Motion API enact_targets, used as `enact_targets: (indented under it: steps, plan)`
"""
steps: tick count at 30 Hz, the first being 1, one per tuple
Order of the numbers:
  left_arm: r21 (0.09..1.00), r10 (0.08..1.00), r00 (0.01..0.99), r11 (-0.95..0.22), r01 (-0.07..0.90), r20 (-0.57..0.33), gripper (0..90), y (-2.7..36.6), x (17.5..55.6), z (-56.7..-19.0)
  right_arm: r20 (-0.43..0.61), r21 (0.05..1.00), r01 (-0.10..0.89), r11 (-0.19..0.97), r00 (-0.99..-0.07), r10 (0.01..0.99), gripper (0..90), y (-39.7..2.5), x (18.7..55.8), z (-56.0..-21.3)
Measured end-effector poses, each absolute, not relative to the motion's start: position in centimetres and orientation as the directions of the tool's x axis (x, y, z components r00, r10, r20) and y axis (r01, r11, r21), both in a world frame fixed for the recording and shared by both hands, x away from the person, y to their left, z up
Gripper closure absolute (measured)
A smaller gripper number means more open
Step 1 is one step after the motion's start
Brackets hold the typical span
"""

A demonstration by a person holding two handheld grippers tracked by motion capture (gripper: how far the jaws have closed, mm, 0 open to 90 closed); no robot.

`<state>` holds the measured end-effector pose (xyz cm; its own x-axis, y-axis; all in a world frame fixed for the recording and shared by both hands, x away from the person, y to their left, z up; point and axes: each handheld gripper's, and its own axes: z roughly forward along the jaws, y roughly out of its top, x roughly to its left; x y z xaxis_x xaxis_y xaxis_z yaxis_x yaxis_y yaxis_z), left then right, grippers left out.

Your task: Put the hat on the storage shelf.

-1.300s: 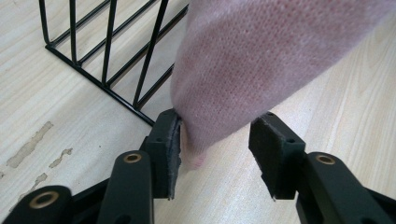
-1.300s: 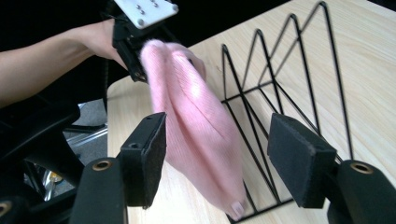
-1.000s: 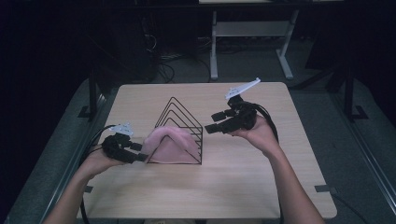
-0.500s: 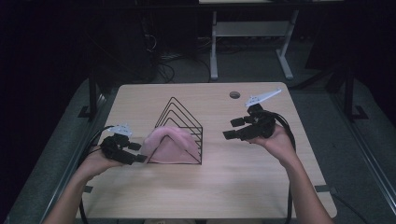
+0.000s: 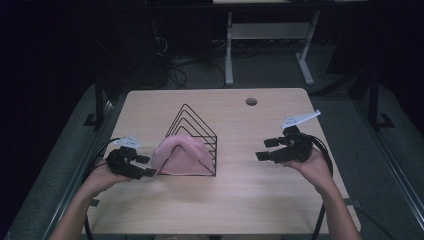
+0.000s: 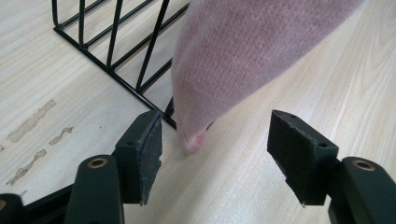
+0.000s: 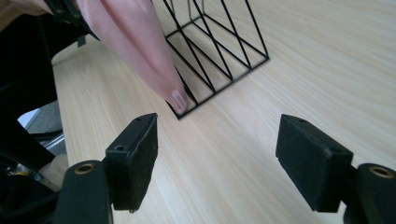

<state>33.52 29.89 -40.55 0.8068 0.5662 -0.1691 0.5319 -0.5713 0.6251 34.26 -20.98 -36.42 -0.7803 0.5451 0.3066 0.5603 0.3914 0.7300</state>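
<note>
A black wire rack point(image 5: 196, 131) of triangular dividers stands in the middle of the wooden table point(image 5: 240, 200). A pink cloth point(image 5: 179, 156) is draped over its front end. My left gripper point(image 5: 146, 166) rests at the cloth's left edge, open. In the left gripper view the cloth's tip point(image 6: 233, 60) hangs just ahead of the open left gripper point(image 6: 215, 149), beside the rack's base wires point(image 6: 112, 56). My right gripper point(image 5: 265, 149) is held open to the right of the rack, well apart from it. The right gripper view looks past the open right gripper point(image 7: 217, 158) at the cloth point(image 7: 140, 46) and rack point(image 7: 219, 51).
A round cable hole point(image 5: 251, 101) sits near the table's far edge. Beyond the table stands a white-legged frame point(image 5: 229, 50) with cables on the floor. Bare tabletop lies in front of the rack and to its right.
My right gripper has moved right and toward the table's near side, away from the rack, still open. The left gripper and the cloth have stayed put.
</note>
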Motion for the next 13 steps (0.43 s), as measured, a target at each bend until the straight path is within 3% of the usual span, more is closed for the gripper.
enact_targets:
  steps: [13]
  plan:
    - [0.623, 0.566, 0.808, -0.577, 0.528, -0.161, 35.2, 30.0, 33.0, -41.4, 0.341, 0.719, 0.621, 0.312, -0.706, 0.620, 26.6, -25.8, 31.3, -40.0]
